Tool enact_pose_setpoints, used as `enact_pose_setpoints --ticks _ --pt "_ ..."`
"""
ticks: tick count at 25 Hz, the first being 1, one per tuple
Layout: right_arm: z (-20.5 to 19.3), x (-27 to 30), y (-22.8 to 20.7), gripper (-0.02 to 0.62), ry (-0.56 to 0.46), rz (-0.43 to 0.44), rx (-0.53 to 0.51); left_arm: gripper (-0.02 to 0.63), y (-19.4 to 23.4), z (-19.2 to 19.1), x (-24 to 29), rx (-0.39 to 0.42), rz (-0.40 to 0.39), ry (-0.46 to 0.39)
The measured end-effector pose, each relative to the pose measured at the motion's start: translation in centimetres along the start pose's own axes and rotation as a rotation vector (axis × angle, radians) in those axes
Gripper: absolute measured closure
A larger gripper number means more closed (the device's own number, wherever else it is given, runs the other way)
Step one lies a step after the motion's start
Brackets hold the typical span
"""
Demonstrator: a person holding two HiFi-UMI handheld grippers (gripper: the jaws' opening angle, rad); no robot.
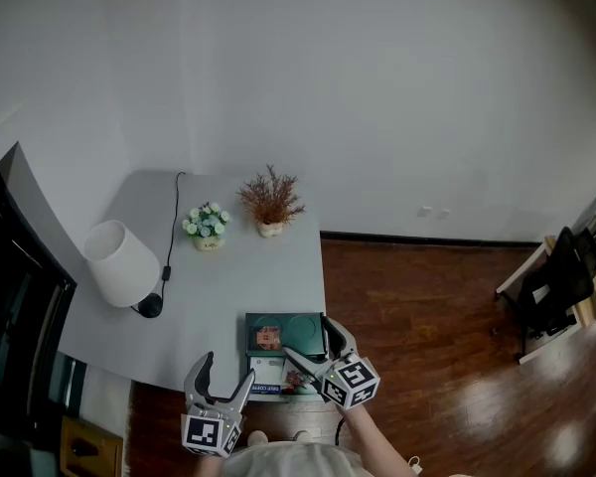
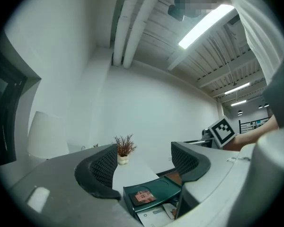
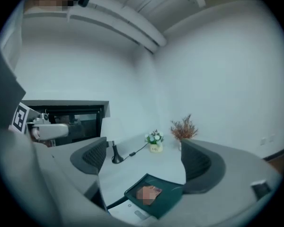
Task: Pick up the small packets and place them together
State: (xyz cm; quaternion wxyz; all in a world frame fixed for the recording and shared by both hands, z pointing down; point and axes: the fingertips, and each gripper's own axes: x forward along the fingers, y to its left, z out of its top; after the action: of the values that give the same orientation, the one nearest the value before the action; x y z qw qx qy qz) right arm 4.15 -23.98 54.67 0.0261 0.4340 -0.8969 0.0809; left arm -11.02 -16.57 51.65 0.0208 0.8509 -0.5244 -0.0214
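Note:
A dark green flat case [image 1: 293, 326] lies at the table's front edge with a small pinkish packet [image 1: 268, 338] on top. A white printed packet [image 1: 267, 370] with a blue strip pokes out from under its near side. My left gripper [image 1: 226, 371] hangs open just off the front edge, left of the case, with nothing between its fingers. My right gripper [image 1: 308, 338] is open over the case's right part and holds nothing. The left gripper view shows the case [image 2: 161, 189], the pinkish packet [image 2: 143, 196] and the white packet [image 2: 154, 215] below my open gripper [image 2: 144, 167]. The right gripper view shows the case [image 3: 168, 202] beneath my open gripper [image 3: 144, 162].
On the grey table [image 1: 238, 276] stand a white lamp [image 1: 119, 263] with a black cord at the left, a small pot of white flowers [image 1: 207, 225] and a dried plant [image 1: 270, 202] at the back. Wooden floor [image 1: 427, 306] lies to the right.

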Motion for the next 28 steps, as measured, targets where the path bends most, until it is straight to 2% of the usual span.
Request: enact_pose_setpoints --ticks 5,7,8,12,13,14,15,17,20,25,28 --pt "3.5 -6.0 -0.5 0.094 -0.163 -0.129 -0.147 0.237 0.1 0.3 0.3 0.016 0.008 -0.017" --pt "3.9 -7.7 -0.2 0.104 -0.189 -0.144 -0.193 0.215 0.0 0.6 0.3 0.016 0.011 -0.030" --pt "3.8 -8.1 0.1 0.129 -0.187 -0.139 -0.205 0.215 0.0 0.6 0.4 0.013 0.012 -0.031" --pt "2.5 -8.5 1.1 0.129 -0.126 -0.096 -0.239 0.216 -0.2 -0.1 0.7 0.020 -0.002 0.013" --pt "2.0 -8.5 1.4 0.145 -0.105 -0.081 -0.247 0.216 -0.3 -0.1 0.7 0.028 -0.004 0.017" --pt "1.5 -8.5 1.6 0.191 -0.083 -0.066 -0.251 0.216 -0.4 0.0 0.7 0.031 -0.005 0.013" --pt "0.8 -8.4 1.7 0.218 -0.055 -0.053 -0.250 0.218 -0.4 0.2 0.7 0.032 -0.003 0.006" --pt "-1.5 -7.9 1.5 0.218 0.034 -0.032 -0.239 0.218 -0.3 0.3 0.6 0.034 0.006 -0.003" --pt "-6.6 -6.7 1.2 0.218 0.230 0.008 -0.239 0.216 -0.2 0.0 0.4 0.036 0.016 0.005" --pt "-16.4 -5.7 0.5 0.218 0.583 0.092 -0.389 0.216 -0.1 -0.7 0.0 0.020 0.032 0.019" --pt "-20.5 -4.9 0.1 0.218 0.719 0.150 -0.452 0.216 -0.1 -1.1 -0.2 0.022 0.032 0.031"
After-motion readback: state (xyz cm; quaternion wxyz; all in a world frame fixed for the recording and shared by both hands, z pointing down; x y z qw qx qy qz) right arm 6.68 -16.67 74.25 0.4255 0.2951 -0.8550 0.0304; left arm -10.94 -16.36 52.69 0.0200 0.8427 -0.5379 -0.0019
